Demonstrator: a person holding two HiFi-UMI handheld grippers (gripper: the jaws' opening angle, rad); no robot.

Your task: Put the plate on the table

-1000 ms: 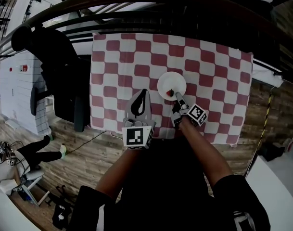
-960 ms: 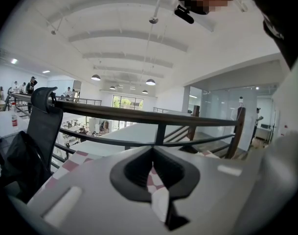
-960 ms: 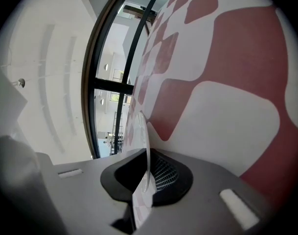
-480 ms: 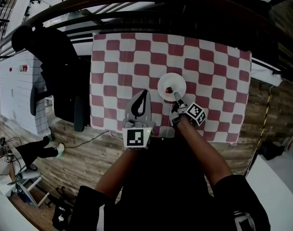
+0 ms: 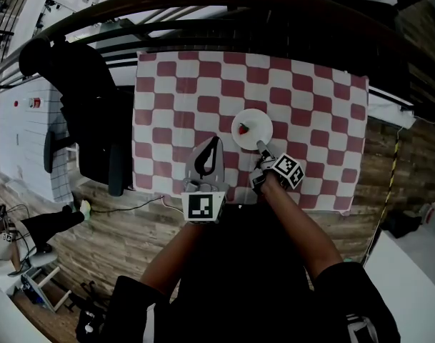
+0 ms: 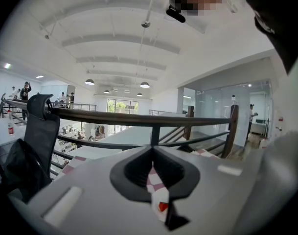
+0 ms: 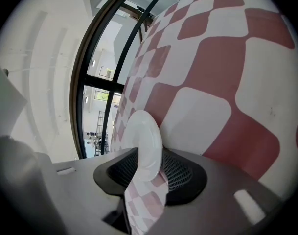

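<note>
Your right gripper [image 5: 260,146] is clenched on the near rim of the white plate [image 7: 145,141]; its own view shows the rim pinched between the two dark jaw pads, with checked cloth showing through the slit below. In the head view the plate sits over the red and white checked tablecloth [image 5: 174,91], a little right of centre and towards your side of the table, and no view settles whether it rests on the cloth or hangs just above it. A small red thing [image 5: 243,128] lies on the plate, left of its middle. Your left gripper [image 5: 212,141] is clenched on nothing, its jaws together but for a thin slit, and it hovers over the cloth just left of the plate, apart from it. Past the table's left edge stands a black chair [image 5: 88,113], a dark railing [image 5: 203,6] curves along the far side, and wooden floor [image 5: 131,220] shows below the near edge
</note>
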